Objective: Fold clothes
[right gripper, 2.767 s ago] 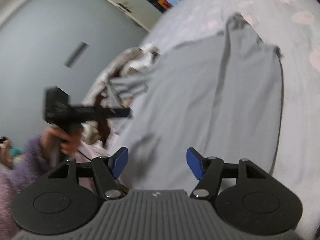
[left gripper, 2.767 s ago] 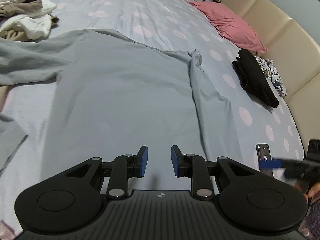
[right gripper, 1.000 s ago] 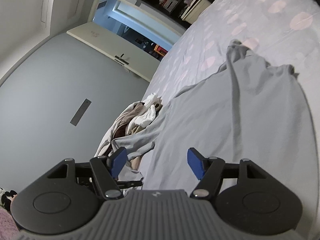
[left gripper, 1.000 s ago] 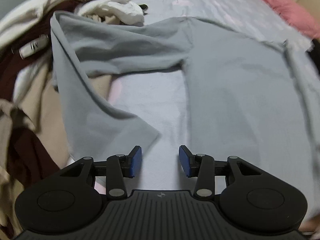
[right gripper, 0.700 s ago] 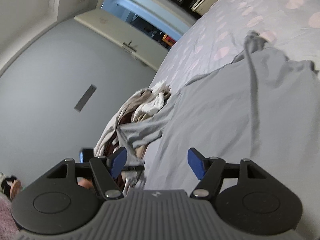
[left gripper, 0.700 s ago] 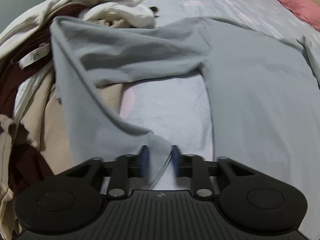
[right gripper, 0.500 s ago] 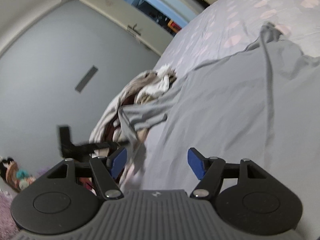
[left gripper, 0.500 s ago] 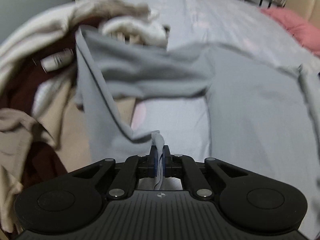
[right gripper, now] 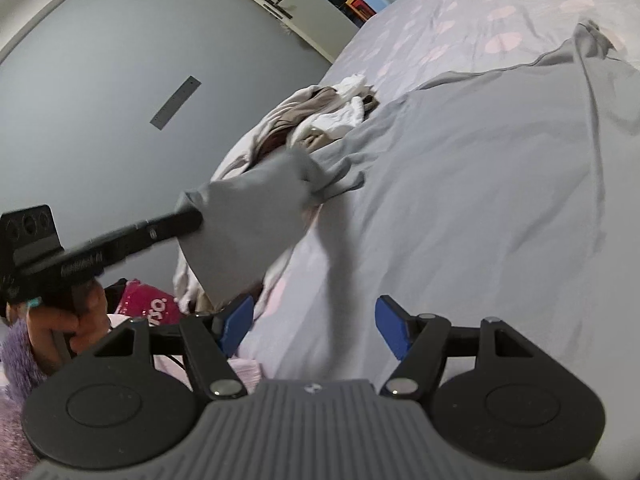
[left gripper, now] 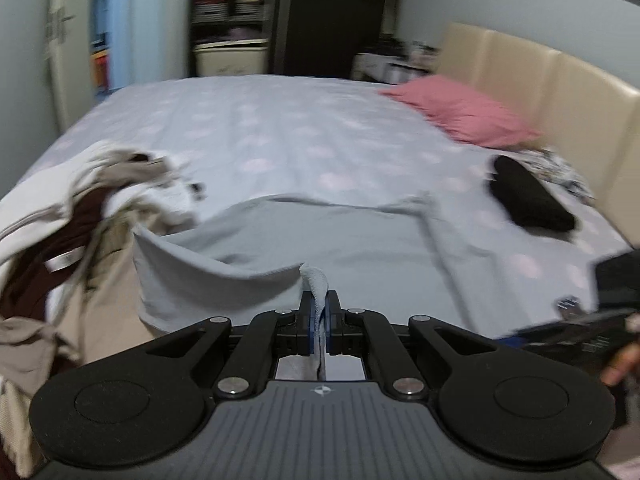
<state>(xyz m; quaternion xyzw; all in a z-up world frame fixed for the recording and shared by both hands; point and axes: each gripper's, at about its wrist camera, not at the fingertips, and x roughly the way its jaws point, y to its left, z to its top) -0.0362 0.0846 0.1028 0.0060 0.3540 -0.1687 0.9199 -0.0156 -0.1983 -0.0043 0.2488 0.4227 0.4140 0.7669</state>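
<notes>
Left wrist view: the left gripper (left gripper: pixel 319 322) pinches a limp fold of the soft grey garment (left gripper: pixel 320 240), its cuff draped in smooth folds. Right gripper (right gripper: pixel 314 326) gapes wide, empty, over matte cloth.

Both grippers: black linkage arms with silver pivot screws, round black discs either side, ribbed grey base plate with a small logo, blue pads on fingertips (right gripper: pixel 394 330). Left gripper (left gripper: pixel 319 318), right gripper (right gripper: pixel 316 326). Left hand (right gripper: pixel 74 318) wears a fuzzy purple sleeve (right gripper: pixel 16 360); white lettering along that gripper's black bar.
</notes>
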